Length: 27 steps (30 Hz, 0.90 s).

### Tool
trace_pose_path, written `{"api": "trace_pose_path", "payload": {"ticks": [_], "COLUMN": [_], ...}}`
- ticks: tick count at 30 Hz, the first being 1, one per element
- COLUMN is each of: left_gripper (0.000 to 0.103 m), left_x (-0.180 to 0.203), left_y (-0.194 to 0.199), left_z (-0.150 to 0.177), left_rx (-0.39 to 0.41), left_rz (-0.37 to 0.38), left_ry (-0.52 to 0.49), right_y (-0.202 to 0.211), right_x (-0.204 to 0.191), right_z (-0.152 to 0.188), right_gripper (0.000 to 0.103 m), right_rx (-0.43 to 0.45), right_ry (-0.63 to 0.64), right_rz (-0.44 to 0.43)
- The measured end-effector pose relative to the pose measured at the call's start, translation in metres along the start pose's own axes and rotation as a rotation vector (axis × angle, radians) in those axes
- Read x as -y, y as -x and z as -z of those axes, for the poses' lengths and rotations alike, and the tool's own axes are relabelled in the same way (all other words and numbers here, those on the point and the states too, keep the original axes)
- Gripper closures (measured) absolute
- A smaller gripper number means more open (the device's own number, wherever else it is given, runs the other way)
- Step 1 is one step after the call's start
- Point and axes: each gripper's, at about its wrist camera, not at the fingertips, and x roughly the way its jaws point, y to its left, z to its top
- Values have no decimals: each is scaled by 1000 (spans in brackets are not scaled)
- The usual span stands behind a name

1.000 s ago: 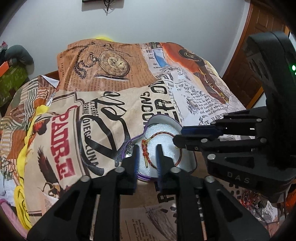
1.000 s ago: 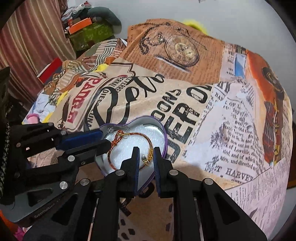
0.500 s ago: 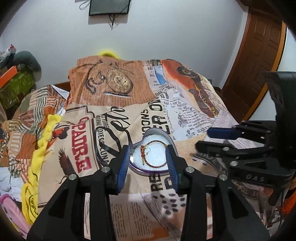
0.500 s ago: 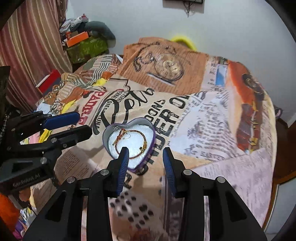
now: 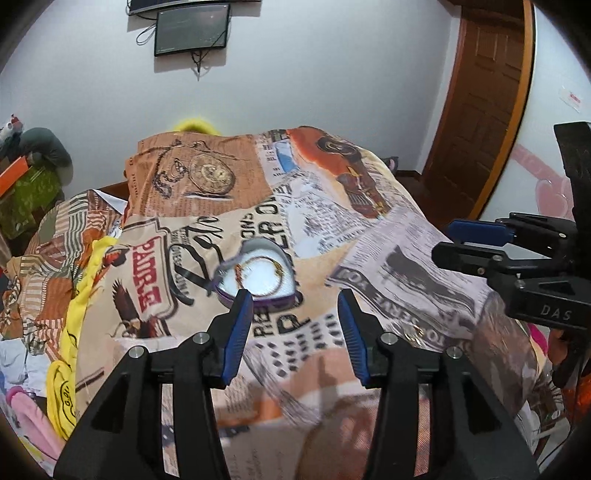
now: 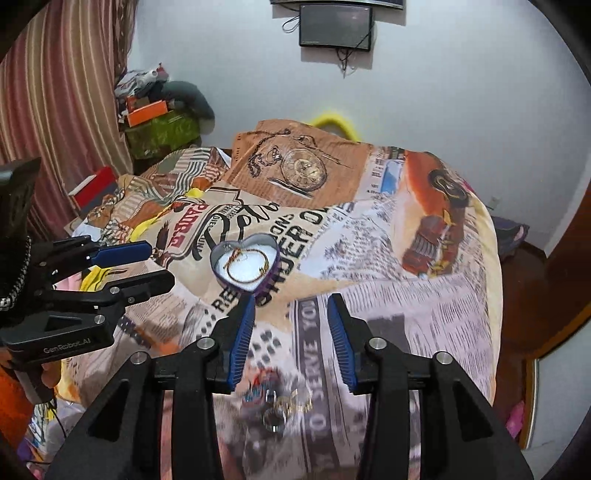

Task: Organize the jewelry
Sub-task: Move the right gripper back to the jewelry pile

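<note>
A purple heart-shaped tin (image 5: pixel 284 298) (image 6: pixel 218 273) with white padding lies on the printed bedspread. A red-gold braided bracelet (image 5: pixel 275 264) (image 6: pixel 245 266) lies inside it. My left gripper (image 5: pixel 295 302) is open and empty, drawn back just short of the tin. My right gripper (image 6: pixel 291 308) is open and empty, below and right of the tin. A blurred heap of loose jewelry (image 6: pixel 284 404) lies on the bedspread between my right gripper's arms. Each gripper also shows in the other's view: the right one (image 5: pixel 476 242) and the left one (image 6: pixel 147 266).
The bedspread (image 5: pixel 388 236) covers a bed. Clothes and boxes (image 6: pixel 159 122) are piled at the far left by a striped curtain. A wooden door (image 5: pixel 484 110) stands at the right. A dark screen (image 6: pixel 336 26) hangs on the white wall.
Both grippers have opened and pulled back and up from the tin. The bracelet now lies free in the tin. The tin looks smaller and farther in both views.
</note>
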Motion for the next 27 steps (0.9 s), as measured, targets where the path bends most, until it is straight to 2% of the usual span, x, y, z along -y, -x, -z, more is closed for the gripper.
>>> {"api": "trace_pose_path", "payload": {"ticks": [8,19,23,27], "left_gripper": [56,56,56,56], "left_x": [20,37,39,41], "left_y": [0,-22,-25,-26], "left_z": [30,70,76,77], "left_rx": [-50,-146,-151,-122], "left_rz": [8,41,52,21], "left_ry": [-28,-32,-30,-42], "right_y": [4,-22,-35,-43], "right_x": [13,-1,-3,-2], "right_z": [47,89,95,99], "right_gripper": [61,61,61,61], "right_rx": [-41,-136,-169,-172], "right_ry": [-78,-60,-56,-60], "right_rz": [13,8,-7,-31]}}
